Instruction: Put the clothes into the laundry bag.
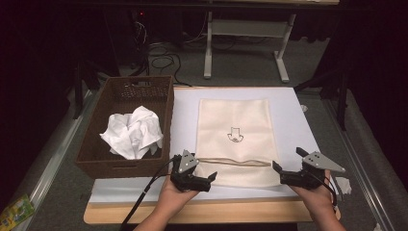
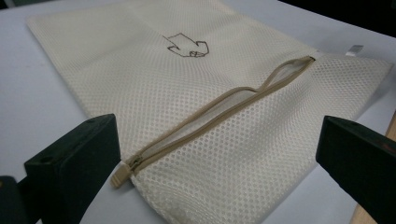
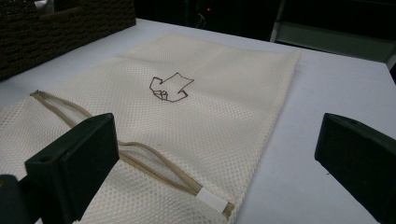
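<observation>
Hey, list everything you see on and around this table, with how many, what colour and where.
Mesh bag: one, cream, middle of the table, zipper partly open.
Basket: one, brown wicker, left of the bag.
Cloth: one, white, crumpled inside the basket.
Table cover: one, white, under the bag.
Packet: one, green-yellow, floor at bottom left.
Left gripper: black, open, at the bag's near left corner.
Right gripper: black, open, at the near right corner.

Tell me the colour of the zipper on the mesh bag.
The zipper is tan, slightly darker than the cream mesh bag. It shows best in the left gripper view.
</observation>
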Demonstrator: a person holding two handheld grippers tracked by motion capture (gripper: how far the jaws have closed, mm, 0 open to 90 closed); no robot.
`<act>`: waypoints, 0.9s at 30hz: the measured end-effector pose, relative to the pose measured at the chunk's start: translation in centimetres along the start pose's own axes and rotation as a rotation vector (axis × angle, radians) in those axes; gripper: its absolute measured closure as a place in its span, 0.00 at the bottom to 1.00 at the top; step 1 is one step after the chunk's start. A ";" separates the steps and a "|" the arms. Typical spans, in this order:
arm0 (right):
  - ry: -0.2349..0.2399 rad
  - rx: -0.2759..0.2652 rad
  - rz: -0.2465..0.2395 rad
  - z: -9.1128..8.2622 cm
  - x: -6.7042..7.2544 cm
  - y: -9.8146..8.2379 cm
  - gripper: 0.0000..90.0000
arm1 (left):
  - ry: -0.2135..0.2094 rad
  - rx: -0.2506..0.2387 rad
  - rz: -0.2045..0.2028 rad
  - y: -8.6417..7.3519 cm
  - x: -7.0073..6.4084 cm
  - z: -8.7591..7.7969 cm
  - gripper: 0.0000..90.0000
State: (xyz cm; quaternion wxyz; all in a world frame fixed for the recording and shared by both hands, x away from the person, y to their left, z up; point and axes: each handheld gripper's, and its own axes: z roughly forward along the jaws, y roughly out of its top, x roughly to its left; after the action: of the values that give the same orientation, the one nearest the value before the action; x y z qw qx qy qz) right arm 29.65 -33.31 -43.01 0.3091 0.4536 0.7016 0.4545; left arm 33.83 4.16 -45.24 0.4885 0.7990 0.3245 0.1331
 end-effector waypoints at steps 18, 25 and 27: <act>0.002 0.085 0.014 0.6 0.0 -1.4 0.02 | 0.014 0.186 -0.008 -1.3 0.3 1.0 0.01; -0.008 0.091 0.004 0.7 0.1 -1.4 0.02 | 0.007 0.250 -0.017 -2.2 0.6 1.8 0.21; -0.010 0.093 0.006 0.8 0.1 -1.4 0.02 | 0.045 0.227 -0.008 -2.5 0.5 1.5 0.31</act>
State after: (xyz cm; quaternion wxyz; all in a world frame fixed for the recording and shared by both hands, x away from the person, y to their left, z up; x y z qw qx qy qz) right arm 29.82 -33.20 -44.61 0.2897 0.4721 0.7190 0.4199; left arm 34.04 4.22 -48.19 0.3881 0.8445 0.3518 0.1115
